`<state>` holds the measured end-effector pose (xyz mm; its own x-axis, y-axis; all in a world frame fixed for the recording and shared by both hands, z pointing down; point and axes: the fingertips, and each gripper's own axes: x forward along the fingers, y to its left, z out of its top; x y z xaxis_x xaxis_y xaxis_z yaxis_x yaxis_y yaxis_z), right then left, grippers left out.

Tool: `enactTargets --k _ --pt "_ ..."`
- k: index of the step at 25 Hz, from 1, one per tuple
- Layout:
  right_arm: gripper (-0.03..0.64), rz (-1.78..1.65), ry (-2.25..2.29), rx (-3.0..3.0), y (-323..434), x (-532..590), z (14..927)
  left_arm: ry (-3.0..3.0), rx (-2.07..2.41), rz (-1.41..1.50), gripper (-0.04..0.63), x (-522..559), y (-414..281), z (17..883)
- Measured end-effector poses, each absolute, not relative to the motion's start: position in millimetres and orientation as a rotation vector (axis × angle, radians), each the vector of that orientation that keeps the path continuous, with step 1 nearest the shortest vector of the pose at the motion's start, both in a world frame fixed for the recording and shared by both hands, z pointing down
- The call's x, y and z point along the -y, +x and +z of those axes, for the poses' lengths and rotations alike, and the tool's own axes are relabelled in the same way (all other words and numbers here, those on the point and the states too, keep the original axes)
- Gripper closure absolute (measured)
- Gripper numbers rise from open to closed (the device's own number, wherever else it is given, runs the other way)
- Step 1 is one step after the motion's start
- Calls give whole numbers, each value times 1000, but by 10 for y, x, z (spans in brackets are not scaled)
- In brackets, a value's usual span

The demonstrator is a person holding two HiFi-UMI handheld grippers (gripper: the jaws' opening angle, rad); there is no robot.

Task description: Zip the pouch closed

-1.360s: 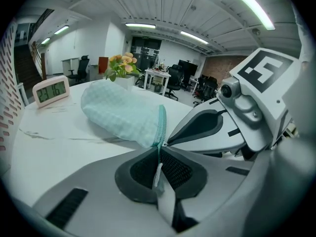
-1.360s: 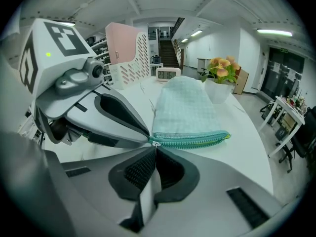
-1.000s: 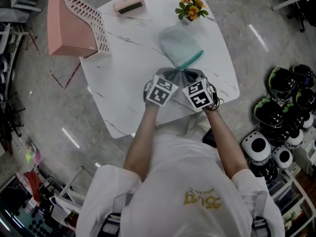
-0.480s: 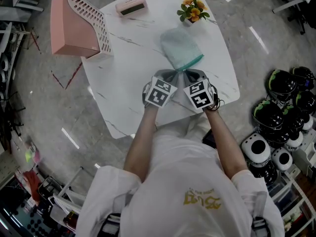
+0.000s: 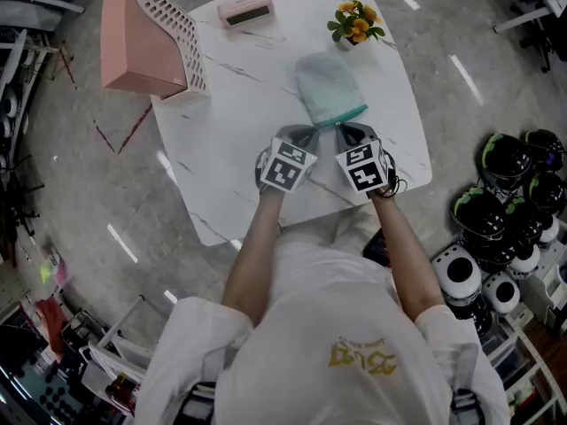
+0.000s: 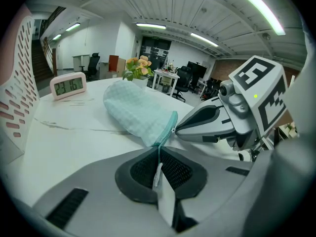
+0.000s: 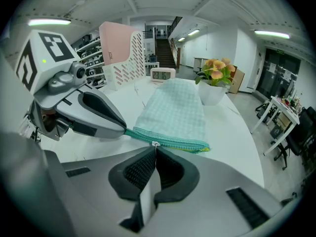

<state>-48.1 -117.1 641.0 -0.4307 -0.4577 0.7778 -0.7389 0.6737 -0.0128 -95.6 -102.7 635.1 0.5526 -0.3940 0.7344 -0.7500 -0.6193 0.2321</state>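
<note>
The pink clock on the counter shows digits that seem to read 23:16 in the left gripper view, though the display is small. Yellow lettering on the person's white shirt is upside down and cannot be read.

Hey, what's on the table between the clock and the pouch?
Nothing. In the head view, only bare table lies between the clock and the pouch.

On white marble-veined desk: pink rectangular digital clock at far edge, small pot of orange and yellow flowers near it, pink perforated file holder at left corner. Rounded black-and-white objects heaped on floor, right.
</note>
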Motion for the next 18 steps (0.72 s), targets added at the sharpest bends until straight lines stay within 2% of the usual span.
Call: enactTargets --k 18 --pt "600 474 977 2034 -119 1386 6424 2197 1003 867 561 1047 -1219 6352"
